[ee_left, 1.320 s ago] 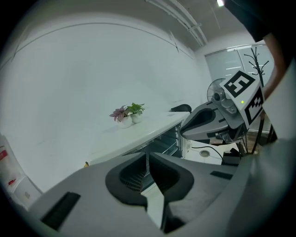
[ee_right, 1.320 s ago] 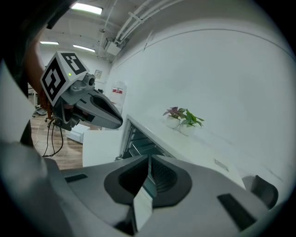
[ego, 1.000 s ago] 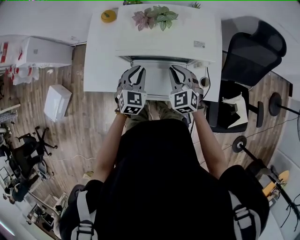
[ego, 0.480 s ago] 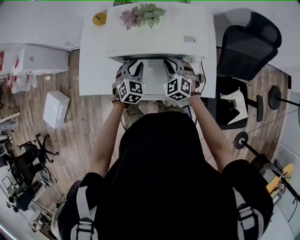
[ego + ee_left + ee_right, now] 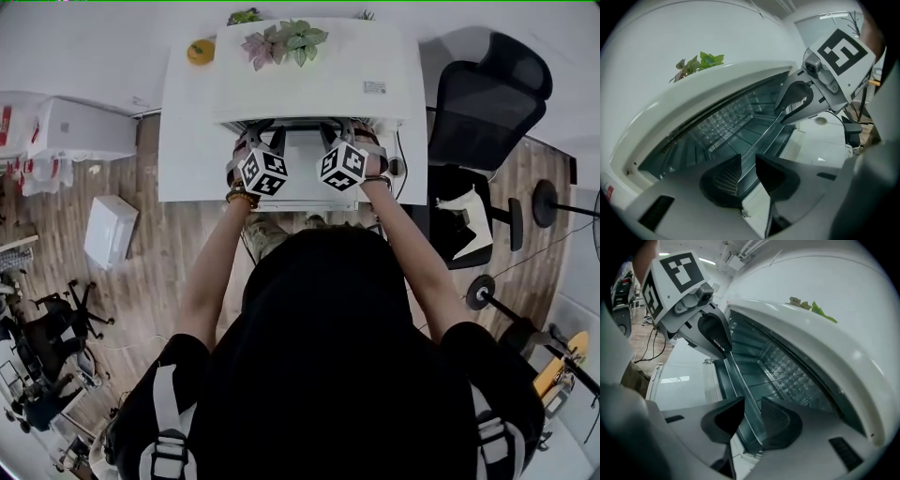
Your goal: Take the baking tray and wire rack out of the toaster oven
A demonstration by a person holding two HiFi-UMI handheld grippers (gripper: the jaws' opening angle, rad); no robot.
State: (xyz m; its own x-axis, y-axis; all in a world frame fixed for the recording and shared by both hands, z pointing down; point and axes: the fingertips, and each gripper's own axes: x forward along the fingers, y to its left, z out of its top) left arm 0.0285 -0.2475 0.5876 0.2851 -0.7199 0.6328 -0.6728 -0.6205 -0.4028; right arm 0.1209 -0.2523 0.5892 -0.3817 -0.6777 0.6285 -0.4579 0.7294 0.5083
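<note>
White box point(image 5: 108, 230) on the wood floor at far left. White desk point(image 5: 187, 141) next, with a round orange thing point(image 5: 201, 52) at its back left corner.

Toaster oven point(image 5: 319, 84) sits mid-desk, white, with a potted plant point(image 5: 281, 39) on its top. Its glass door point(image 5: 679, 376) is down and lies flat toward me.

My left tongs point(image 5: 748, 161) are at the left side of the oven mouth, angled down. The jaws have just been opening and now stand slightly spread. A metal front rim point(image 5: 764, 136) along the mouth runs into the gap between them, and neither pad presses on it. Whether that rim belongs to tray or rack I cannot tell.

The wire rack point(image 5: 726, 124) is inside the cavity, its grid lying flat. I cannot separate the baking tray from the dark floor under the rack.

My right tongs point(image 5: 752, 404) are at the right side of the mouth, level with the left pair. Same story: the jaws have just been opening and are a little apart, with the rim in the gap and no pinch on it.

Black office chair point(image 5: 487, 94) stands right of the desk.
</note>
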